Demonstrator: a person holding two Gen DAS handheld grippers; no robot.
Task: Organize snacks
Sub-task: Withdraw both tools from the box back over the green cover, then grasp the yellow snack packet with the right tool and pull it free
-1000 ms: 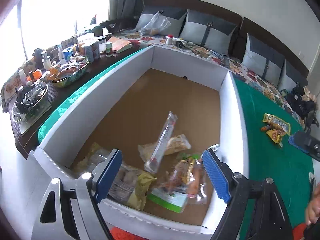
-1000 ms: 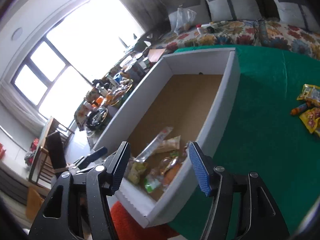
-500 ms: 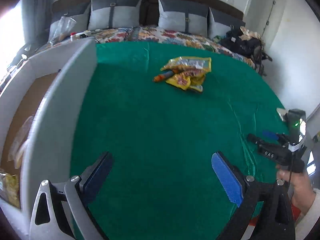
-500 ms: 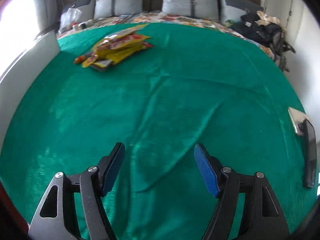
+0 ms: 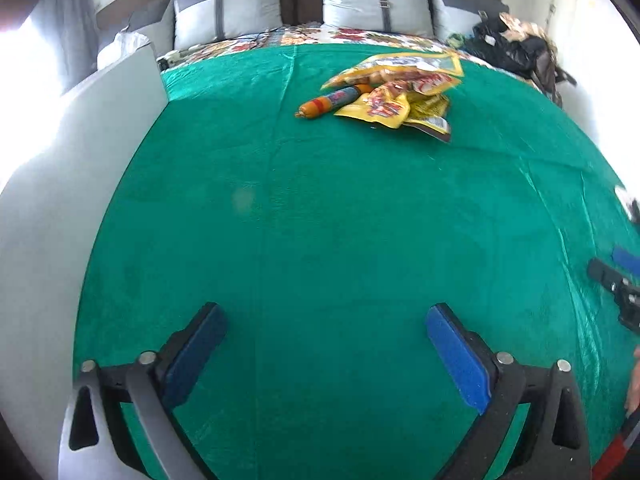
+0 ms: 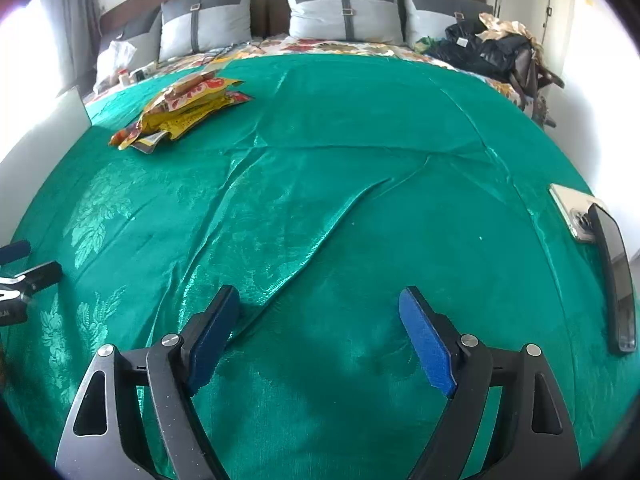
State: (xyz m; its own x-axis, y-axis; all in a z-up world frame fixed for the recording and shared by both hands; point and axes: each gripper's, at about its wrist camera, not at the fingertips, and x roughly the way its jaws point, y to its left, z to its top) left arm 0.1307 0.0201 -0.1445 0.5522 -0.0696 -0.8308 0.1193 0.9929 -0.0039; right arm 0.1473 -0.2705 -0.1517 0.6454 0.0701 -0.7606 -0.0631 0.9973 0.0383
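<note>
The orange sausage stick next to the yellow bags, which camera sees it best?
The left wrist view: the sausage stick lies in plain sight beside the yellow bags. In the right wrist view the bags hide nearly all of it.

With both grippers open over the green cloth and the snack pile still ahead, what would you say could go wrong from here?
1. The yellow packets overlap in a loose pile, so the left gripper might lift several or drop one.
2. The sausage stick lies against the pile and looks round; a nudge could roll it.
3. The green cloth is wrinkled near the right gripper, whose jaws have just been opening with nothing between them; a low grab may pinch fabric.
</note>
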